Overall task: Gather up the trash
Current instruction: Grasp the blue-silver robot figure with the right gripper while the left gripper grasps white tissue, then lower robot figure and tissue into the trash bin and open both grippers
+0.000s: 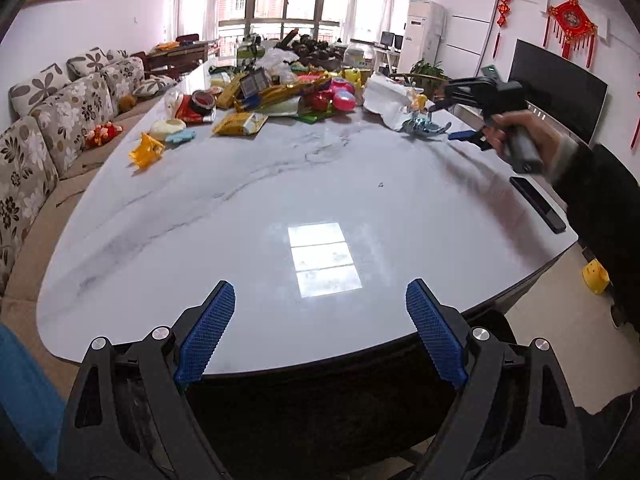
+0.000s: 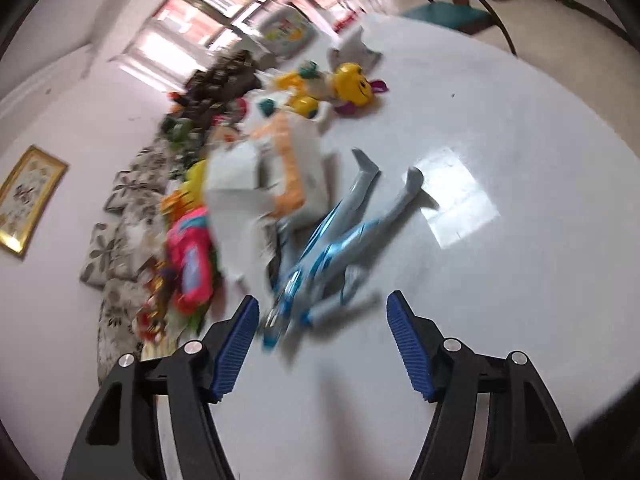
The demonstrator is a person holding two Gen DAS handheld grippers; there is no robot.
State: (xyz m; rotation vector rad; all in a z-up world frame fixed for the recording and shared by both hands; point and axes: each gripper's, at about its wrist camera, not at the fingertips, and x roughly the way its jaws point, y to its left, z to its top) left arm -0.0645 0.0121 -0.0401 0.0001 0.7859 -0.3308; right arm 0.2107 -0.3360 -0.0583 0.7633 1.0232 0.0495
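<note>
Two pairs of tongs, both released and grasping nothing, over a white marbled counter (image 1: 280,184). Left tongs (image 1: 320,332) hover above the bare near end of the counter, blue pads spread wide, well apart from any litter. Right tongs (image 2: 320,344) (seen from the left wrist view held in the person's right hand (image 1: 516,136) at the counter's right side) point down at a blue and silver toy figure (image 2: 332,240) lying flat on the counter; the figure's head end lies just ahead of the gap between the pads, nearer the left pad, its legs stretching away from the tongs. Whether a pad touches it cannot be told, as the right wrist view is blurred. Crumpled white paper (image 2: 260,184) lies just beside the figure, with a yellow smiley toy (image 2: 352,82) farther off. Main heap of wrappers and toys (image 1: 280,88) covers the far end of the counter; a yellow wrapper (image 1: 240,123) and a small yellow toy (image 1: 147,151) lie apart from it. A black remote (image 1: 538,203) rests near the right edge
</note>
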